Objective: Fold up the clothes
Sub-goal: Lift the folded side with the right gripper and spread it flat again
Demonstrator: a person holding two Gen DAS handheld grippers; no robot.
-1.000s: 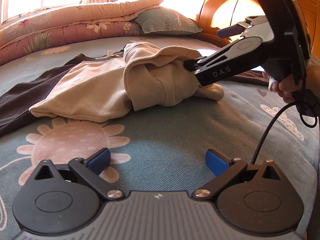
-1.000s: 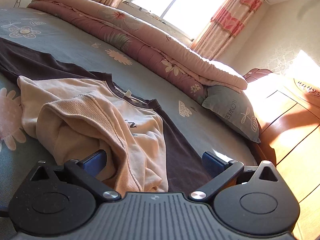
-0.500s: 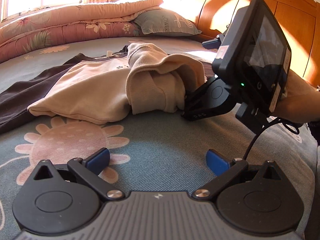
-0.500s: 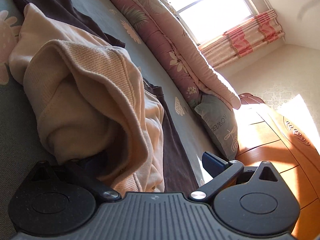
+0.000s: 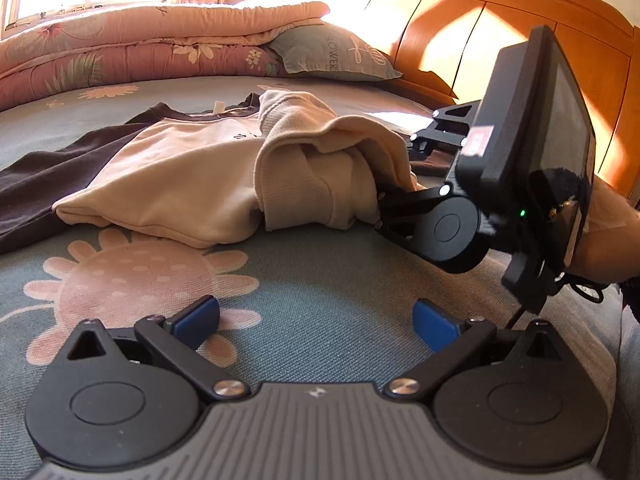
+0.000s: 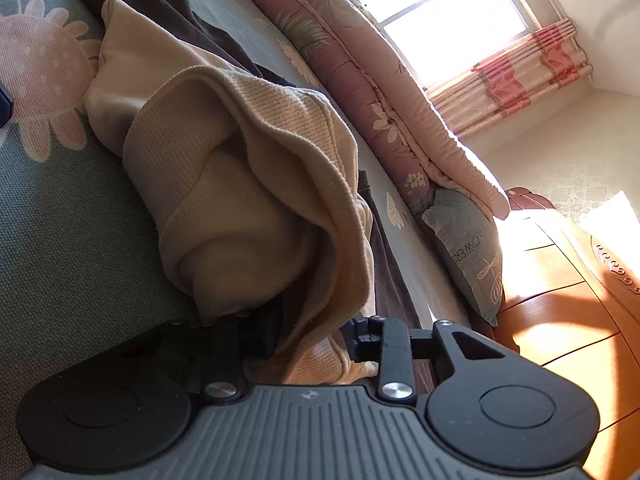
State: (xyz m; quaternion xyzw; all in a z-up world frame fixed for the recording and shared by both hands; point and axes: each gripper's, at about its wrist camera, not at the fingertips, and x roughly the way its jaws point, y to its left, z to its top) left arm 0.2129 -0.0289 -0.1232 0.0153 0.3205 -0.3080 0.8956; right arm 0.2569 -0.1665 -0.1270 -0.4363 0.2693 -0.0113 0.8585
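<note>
Jaws of right gripper (image 6: 308,344) now drawn together on bunched hem of cream sweatshirt (image 5: 224,176) lying on bedspread (image 5: 328,280), wide apart half a second ago; left gripper (image 5: 316,320) spread and idle nearby; fold likely ready for carrying over.

Sunlit bedroom: wooden headboard (image 5: 460,52), window (image 6: 436,12) with pink curtains (image 6: 516,76)

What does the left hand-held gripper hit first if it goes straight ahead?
Probably the bedsheet itself: the left hand-held gripper is open, low over bare sheet. Farther along that line lies the cream sweatshirt, bunched where the right hand-held gripper has closed on it. Depth is uncertain.
</note>
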